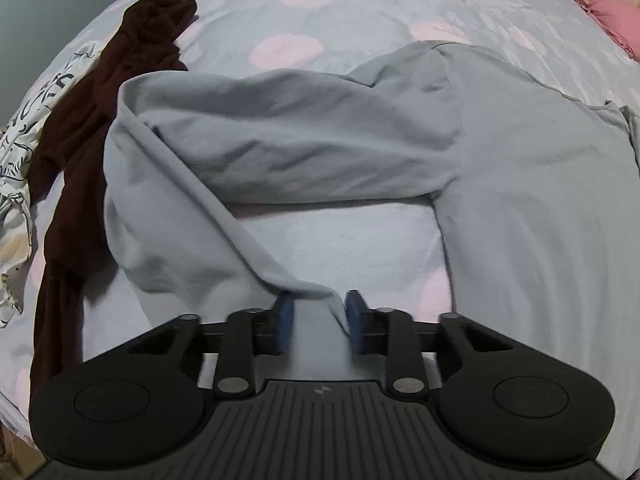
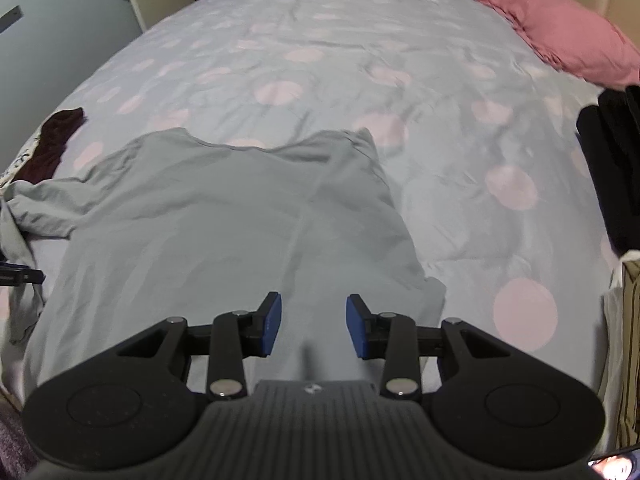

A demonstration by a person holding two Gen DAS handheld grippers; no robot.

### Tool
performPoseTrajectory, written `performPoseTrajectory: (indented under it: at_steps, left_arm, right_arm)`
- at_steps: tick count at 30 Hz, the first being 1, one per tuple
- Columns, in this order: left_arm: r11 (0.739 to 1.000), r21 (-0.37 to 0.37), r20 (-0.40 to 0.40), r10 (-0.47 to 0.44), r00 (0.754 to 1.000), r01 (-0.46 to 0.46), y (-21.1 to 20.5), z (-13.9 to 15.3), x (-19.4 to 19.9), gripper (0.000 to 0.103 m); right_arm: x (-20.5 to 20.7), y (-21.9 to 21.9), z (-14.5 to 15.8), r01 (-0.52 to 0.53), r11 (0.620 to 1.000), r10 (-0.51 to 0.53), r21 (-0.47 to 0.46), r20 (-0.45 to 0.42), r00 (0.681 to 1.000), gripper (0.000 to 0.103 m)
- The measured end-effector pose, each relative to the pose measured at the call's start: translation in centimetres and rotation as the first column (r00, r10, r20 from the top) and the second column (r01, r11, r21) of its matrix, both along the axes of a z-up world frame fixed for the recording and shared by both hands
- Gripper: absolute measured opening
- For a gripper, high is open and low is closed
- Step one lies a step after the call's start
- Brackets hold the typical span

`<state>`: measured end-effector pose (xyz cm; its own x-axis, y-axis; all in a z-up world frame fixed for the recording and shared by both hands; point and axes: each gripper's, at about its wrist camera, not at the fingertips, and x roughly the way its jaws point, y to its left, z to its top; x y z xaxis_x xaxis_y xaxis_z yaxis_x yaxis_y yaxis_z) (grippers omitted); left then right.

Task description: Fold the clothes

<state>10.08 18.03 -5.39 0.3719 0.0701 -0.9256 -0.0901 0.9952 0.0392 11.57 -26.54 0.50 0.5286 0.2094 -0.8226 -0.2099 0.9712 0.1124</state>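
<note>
My left gripper (image 1: 319, 312) has a corner of the grey shirt (image 1: 540, 208) lying between its blue pads, which stand apart with the cloth draped loosely through the gap; whether they pinch it I cannot tell. From that corner the fabric runs toward ten o'clock, then doubles back across toward two o'clock. A dark maroon garment (image 1: 100, 120) lies at ten o'clock beside it, a white printed one (image 1: 20, 148) at nine. My right gripper (image 2: 314, 326) hovers spread wide over the shirt's flat body, holding nothing. The pink pillow (image 2: 568, 36) sits at one o'clock on the dotted bedspread (image 2: 320, 40).
</note>
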Motion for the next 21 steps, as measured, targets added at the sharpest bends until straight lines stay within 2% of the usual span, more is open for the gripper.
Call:
performPoseTrajectory:
  at_steps: [1, 5, 10, 16, 19, 21]
  left_arm:
    - [1.0, -0.005, 0.001, 0.005, 1.0, -0.005, 0.2, 0.3, 0.0, 0.004]
    - [0.999, -0.036, 0.034, -0.005, 0.999, 0.006, 1.0, 2.8, -0.8, 0.002]
    - [0.994, -0.059, 0.128, -0.081, 0.988, 0.089, 1.3, 8.9, -2.8, 0.002]
    - [0.965, -0.083, 0.238, -0.223, 0.945, 0.248, 1.1, 17.0, -4.8, 0.002]
    - [0.933, -0.101, 0.272, -0.308, 0.912, 0.345, -0.5, 19.7, -5.6, 0.002]
    - [0.903, -0.12, 0.294, -0.366, 0.883, 0.414, -2.2, 21.0, -6.3, 0.002]
  right_arm:
    - [-0.2, 0.1, 0.3, -0.006, 1.0, 0.006, -0.001, 0.009, 1.0, 0.039]
    - [-0.9, 0.4, 1.1, -0.028, 1.0, 0.029, -0.009, 0.039, 0.999, 0.039]
    - [-1.5, 0.2, 1.4, -0.038, 0.999, 0.038, -0.013, 0.041, 0.998, 0.039]
    - [-2.1, 0.8, 1.8, -0.067, 0.998, 0.067, 0.003, 0.046, 0.997, 0.039]
    - [-2.6, 1.0, 2.3, -0.084, 0.996, 0.083, 0.015, 0.055, 0.995, 0.04]
    - [-2.9, 1.0, 2.6, -0.091, 0.996, 0.089, 0.023, 0.06, 0.994, 0.04]
